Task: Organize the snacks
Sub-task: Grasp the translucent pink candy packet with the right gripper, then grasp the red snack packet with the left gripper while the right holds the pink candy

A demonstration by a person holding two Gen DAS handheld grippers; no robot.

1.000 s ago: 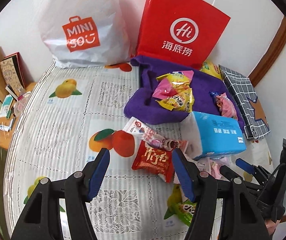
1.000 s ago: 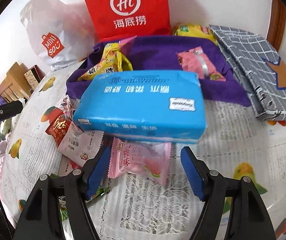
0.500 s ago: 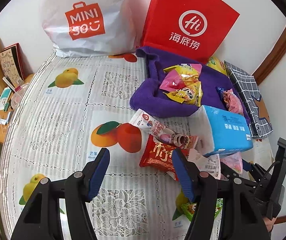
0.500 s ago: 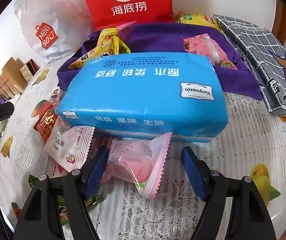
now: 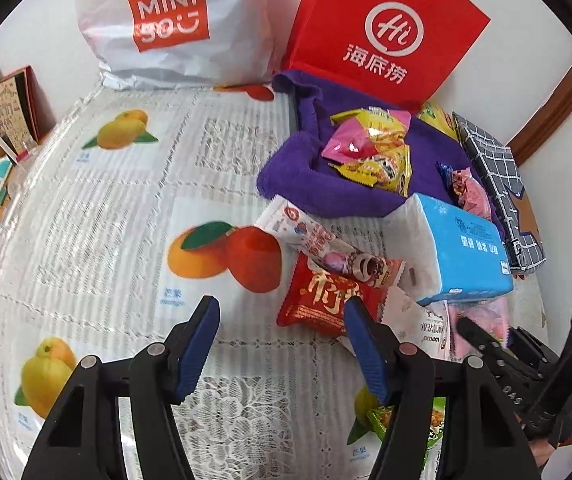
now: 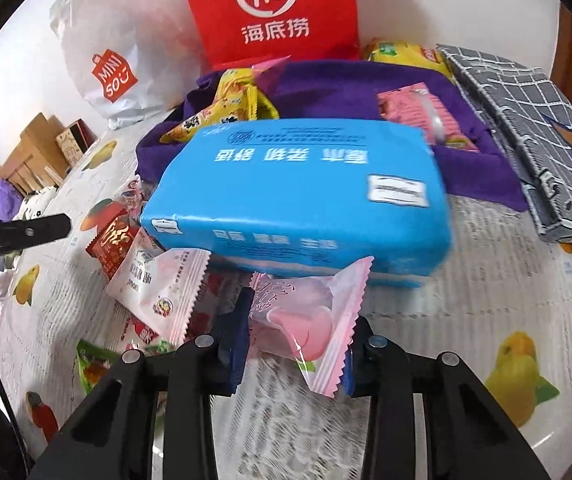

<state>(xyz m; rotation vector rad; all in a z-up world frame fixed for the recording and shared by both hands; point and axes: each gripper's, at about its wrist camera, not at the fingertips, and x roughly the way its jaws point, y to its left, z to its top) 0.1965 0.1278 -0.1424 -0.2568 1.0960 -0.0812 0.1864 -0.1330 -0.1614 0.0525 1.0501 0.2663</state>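
Closing now on the pink jelly-cup packet (image 6: pixel 310 320), right gripper (image 6: pixel 294 344) with its jaws drawing in from either side — packet squarely between them, crinkled ends sticking out past the pads, the domed cup in the middle. Best pinched across the firm cup rather than the flimsy film, which would likely slip. Just beyond the jaw tips, the blue tissue pack (image 6: pixel 302 196); worth lifting straight up and clear of its near edge so the wrapper's fin does not snag. To the left of the jaws, a white-and-pink snack packet (image 6: pixel 161 284), close enough to drag along if the lift is skewed. Farther ahead, past the tissues, the purple cloth (image 6: pixel 350 88) already carrying several snacks — probably the drop spot. Left gripper (image 5: pixel 281 348) hanging half open over bare tablecloth (image 5: pixel 97 216), nothing between its jaws, red snack packet (image 5: pixel 326 300) just off its right fingertip.
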